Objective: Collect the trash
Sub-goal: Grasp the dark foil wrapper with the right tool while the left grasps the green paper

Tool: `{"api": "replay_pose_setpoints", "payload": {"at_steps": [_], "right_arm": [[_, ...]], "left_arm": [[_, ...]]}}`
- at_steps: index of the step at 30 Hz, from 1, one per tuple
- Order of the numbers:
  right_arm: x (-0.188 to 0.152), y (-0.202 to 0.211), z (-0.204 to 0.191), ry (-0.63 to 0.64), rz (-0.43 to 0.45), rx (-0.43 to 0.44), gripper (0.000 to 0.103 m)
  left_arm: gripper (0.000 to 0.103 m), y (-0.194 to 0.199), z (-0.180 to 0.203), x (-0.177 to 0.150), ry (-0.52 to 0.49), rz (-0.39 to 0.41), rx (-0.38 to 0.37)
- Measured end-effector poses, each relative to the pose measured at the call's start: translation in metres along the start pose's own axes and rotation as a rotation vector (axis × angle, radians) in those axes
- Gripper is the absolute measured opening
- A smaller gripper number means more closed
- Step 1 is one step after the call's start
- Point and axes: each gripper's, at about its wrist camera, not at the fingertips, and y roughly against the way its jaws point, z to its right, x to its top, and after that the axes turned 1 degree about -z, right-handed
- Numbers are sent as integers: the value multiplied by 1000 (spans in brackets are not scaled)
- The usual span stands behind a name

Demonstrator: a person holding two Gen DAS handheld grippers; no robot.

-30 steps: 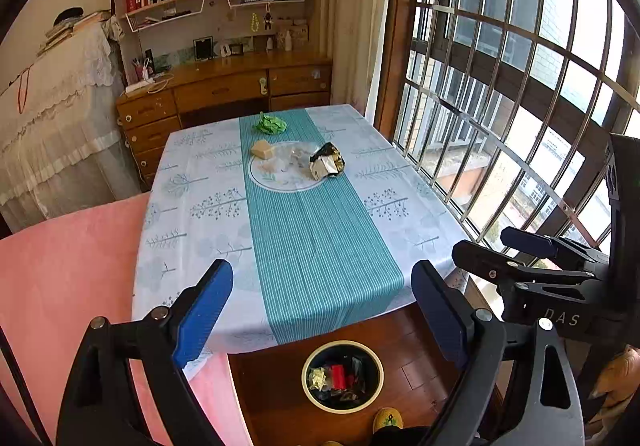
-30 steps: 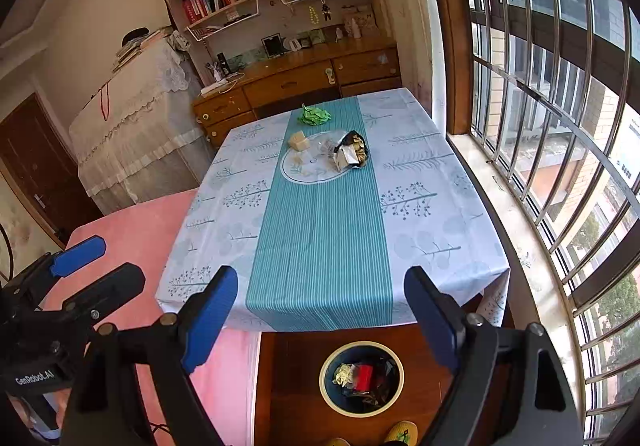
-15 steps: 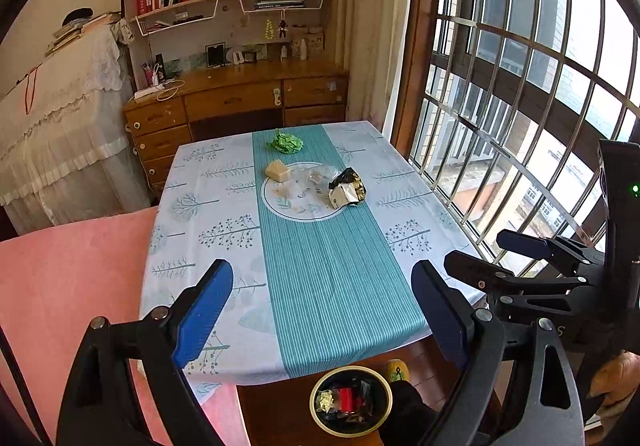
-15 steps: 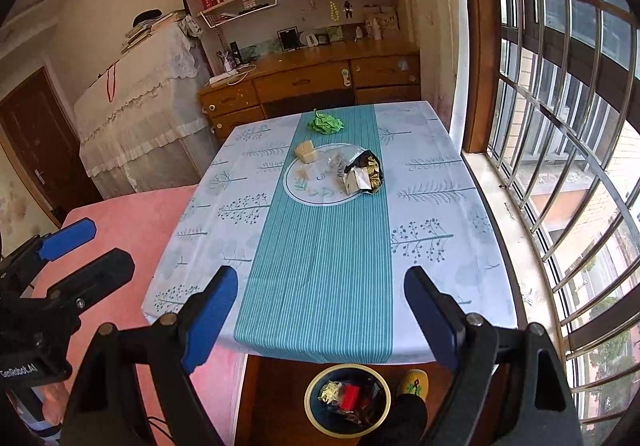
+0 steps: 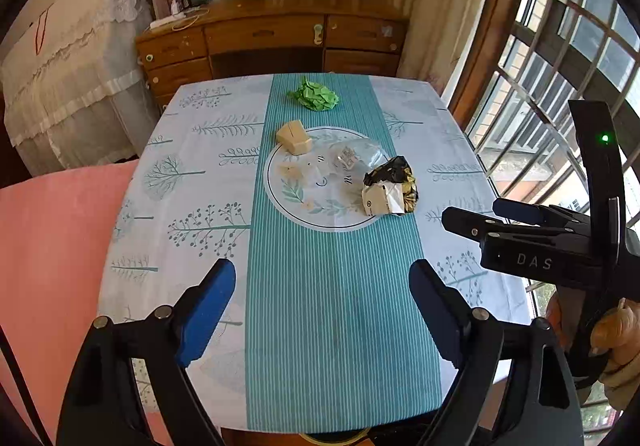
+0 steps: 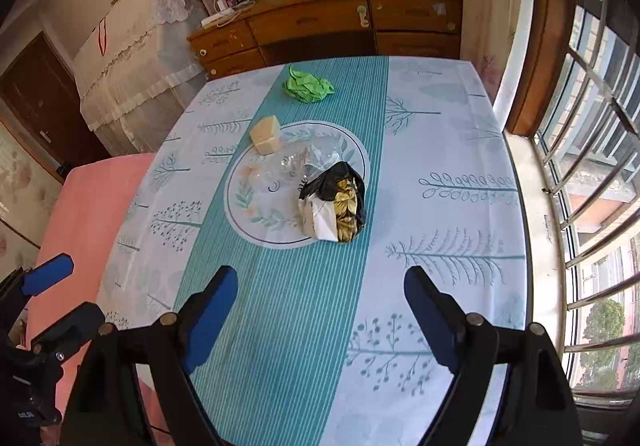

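Note:
Trash lies on the table's far half: a crumpled green paper (image 5: 315, 95) (image 6: 307, 85), a beige block (image 5: 295, 137) (image 6: 266, 134), clear plastic wrap (image 5: 352, 157) (image 6: 304, 162), and a black, white and gold wrapper (image 5: 391, 187) (image 6: 335, 209). My left gripper (image 5: 322, 306) is open and empty above the near teal runner. My right gripper (image 6: 320, 310) is open and empty above the near table; it also shows at the right of the left wrist view (image 5: 472, 222). The left gripper shows at the lower left of the right wrist view (image 6: 52, 298).
The table (image 5: 184, 182) carries a white and teal cloth. A pink surface (image 5: 48, 246) lies to its left. A wooden desk (image 5: 272, 34) stands behind it, a barred window (image 6: 592, 150) to the right. A bin's rim (image 5: 332, 438) peeks under the near edge.
Both grippers have moved forward over the table toward the trash. The floor bin has nearly dropped out of view. Both stay open.

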Motion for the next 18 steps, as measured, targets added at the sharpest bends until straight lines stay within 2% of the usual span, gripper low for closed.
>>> {"api": "replay_pose_setpoints", "payload": {"at_steps": [6,13,14,17,18], "right_arm": [[47,-76,22,78,-125,67,86],[69,-132,25,127,-215,149,86],[70,-137,27,123,-228,163,84],[72,-146,32,122,-268,225,59],[75,-145,33,130,-266,235,55]], "left_arm": [[81,-72,9,42,93,-106,39],[81,-120,8,70,154,-175,78],[81,-124,6,73,161,-181,82],[81,-132,4,83,175,-187,92],[81,-135,4,86,179,-187,94]]}}
